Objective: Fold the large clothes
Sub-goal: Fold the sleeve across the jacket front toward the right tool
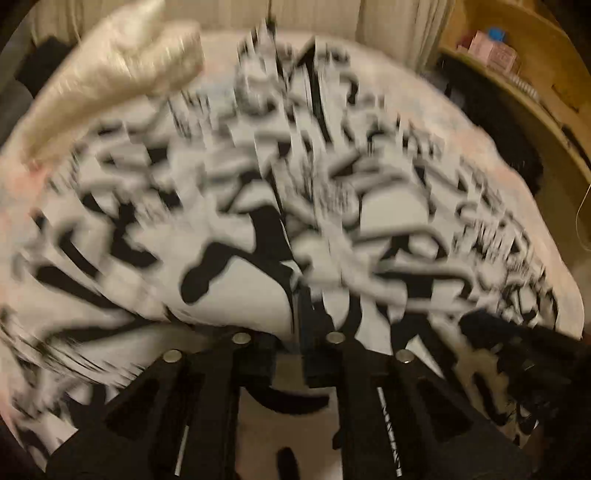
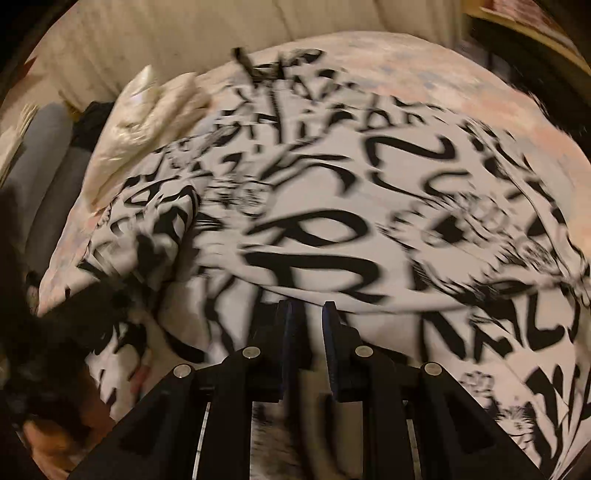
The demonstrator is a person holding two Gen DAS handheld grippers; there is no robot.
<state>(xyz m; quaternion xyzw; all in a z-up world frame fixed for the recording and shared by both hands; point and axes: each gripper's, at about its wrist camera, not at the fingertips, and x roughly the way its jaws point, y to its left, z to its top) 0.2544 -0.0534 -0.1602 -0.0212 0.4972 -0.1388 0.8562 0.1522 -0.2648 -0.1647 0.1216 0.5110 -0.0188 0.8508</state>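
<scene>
We are handling a large white garment (image 2: 332, 206) printed all over with black brush lettering, and it is lying spread across most of a pale bed (image 2: 461, 81), reaching from the near edge by the grippers out toward the far side, where cream curtains (image 2: 221, 33) are hanging. Its long axis, as far as the blur lets us judge, is running from near left to far right, and the big letters in the right wrist view are reading upright from our side, so the cloth seems to be facing us; which end is collar or hem we cannot tell. A bunched fold is rising at the left in the right wrist view. Our left gripper (image 1: 295, 295) is pinching a raised edge of the cloth between nearly touching fingers. Our right gripper (image 2: 308, 310) is showing a narrow gap between its fingers, with cloth running under the tips; whether any of it is pinched we cannot tell. To do this step well, we are judging that both grips should carry the near edge at the same height and pace, keeping it taut so the fold lands straight without dragging the layer beneath. A cream pillow (image 1: 122, 70) is lying at the far left, and wooden shelves (image 1: 517, 74) are standing far right.
</scene>
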